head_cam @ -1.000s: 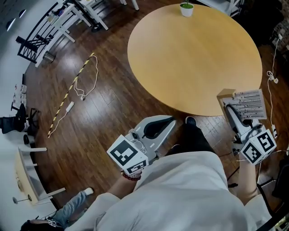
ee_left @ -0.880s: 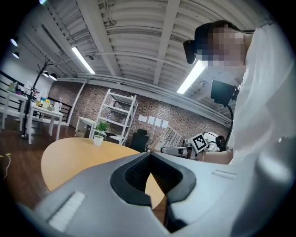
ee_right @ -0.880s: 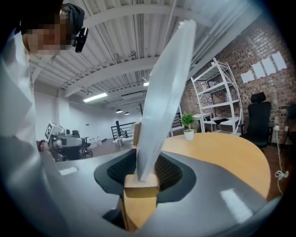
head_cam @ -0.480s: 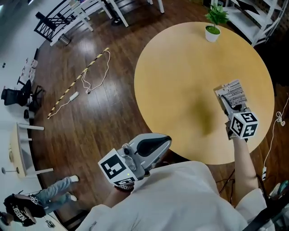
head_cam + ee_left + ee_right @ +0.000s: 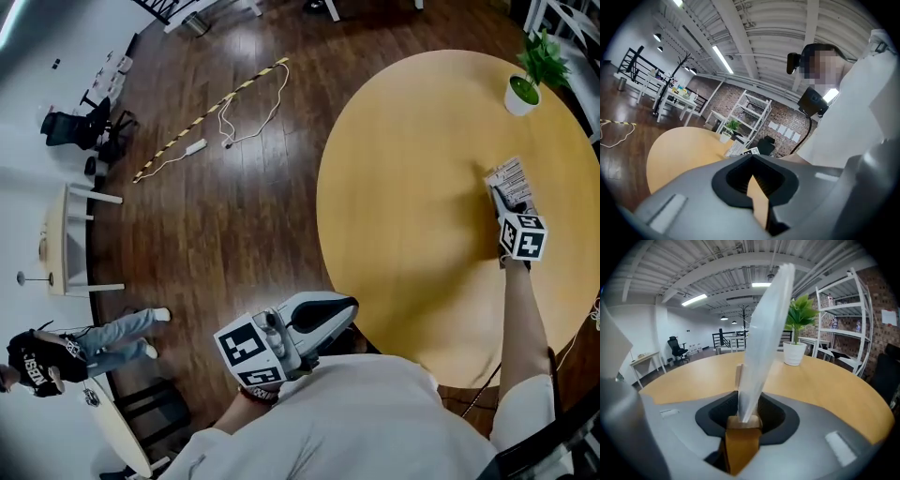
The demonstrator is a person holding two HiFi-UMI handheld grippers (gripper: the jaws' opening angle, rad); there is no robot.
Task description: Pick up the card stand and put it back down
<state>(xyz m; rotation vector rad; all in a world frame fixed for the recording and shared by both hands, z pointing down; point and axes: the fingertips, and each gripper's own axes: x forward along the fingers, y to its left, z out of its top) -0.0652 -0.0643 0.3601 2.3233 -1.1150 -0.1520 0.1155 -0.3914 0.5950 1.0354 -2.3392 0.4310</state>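
The card stand (image 5: 511,176) is a small wooden block carrying an upright clear sheet with print. My right gripper (image 5: 507,201) is shut on it over the right part of the round wooden table (image 5: 403,206), arm stretched out. In the right gripper view the jaws pinch the wooden base (image 5: 742,437), and the clear sheet (image 5: 764,329) rises from it, leaning right; whether the base touches the tabletop (image 5: 689,373) is hidden. My left gripper (image 5: 328,314) hangs shut and holds nothing off the table's near edge, close to my body; its view shows the closed jaws of the left gripper (image 5: 757,199).
A potted plant (image 5: 525,80) in a white pot (image 5: 794,352) stands on the table beyond the stand. White shelves (image 5: 843,319) rise behind. On the wooden floor lie a cable and striped tape (image 5: 234,103); a small desk (image 5: 70,239) and a standing person (image 5: 94,342) are at left.
My right gripper has carried the card stand from beside the table's near edge out over the tabletop towards the plant. The left gripper has stayed by my body.
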